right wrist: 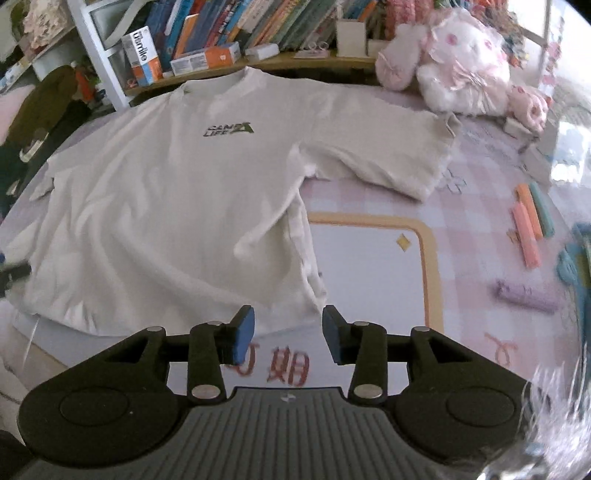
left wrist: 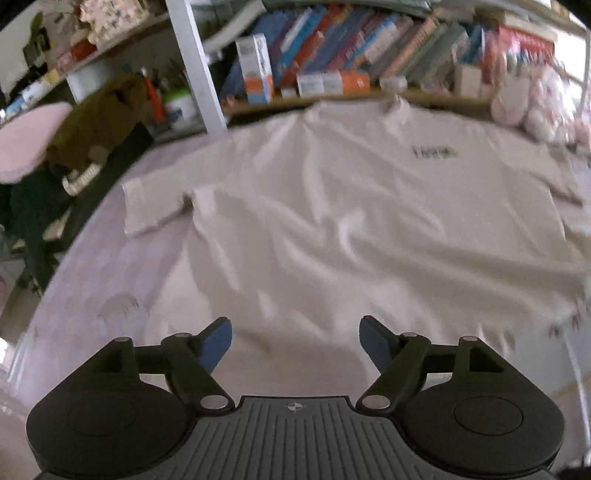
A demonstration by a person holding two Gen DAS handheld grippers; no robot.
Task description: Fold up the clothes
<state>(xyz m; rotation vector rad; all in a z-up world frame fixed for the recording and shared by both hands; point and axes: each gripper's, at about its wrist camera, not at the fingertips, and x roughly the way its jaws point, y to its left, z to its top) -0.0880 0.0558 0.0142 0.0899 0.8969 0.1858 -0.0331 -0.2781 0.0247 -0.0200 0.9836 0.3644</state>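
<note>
Right wrist view: white T-shirt (right wrist: 177, 192) flat on checked bedcover (right wrist: 480, 206) (bookshelf (right wrist: 258, 22) behind), both grippers' jaws spread.

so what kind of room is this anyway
Probably a child's bedroom or study corner at home: a white t-shirt lies spread on a pink checked cover, with a crowded bookshelf behind it and a pink plush rabbit beside it.
</note>
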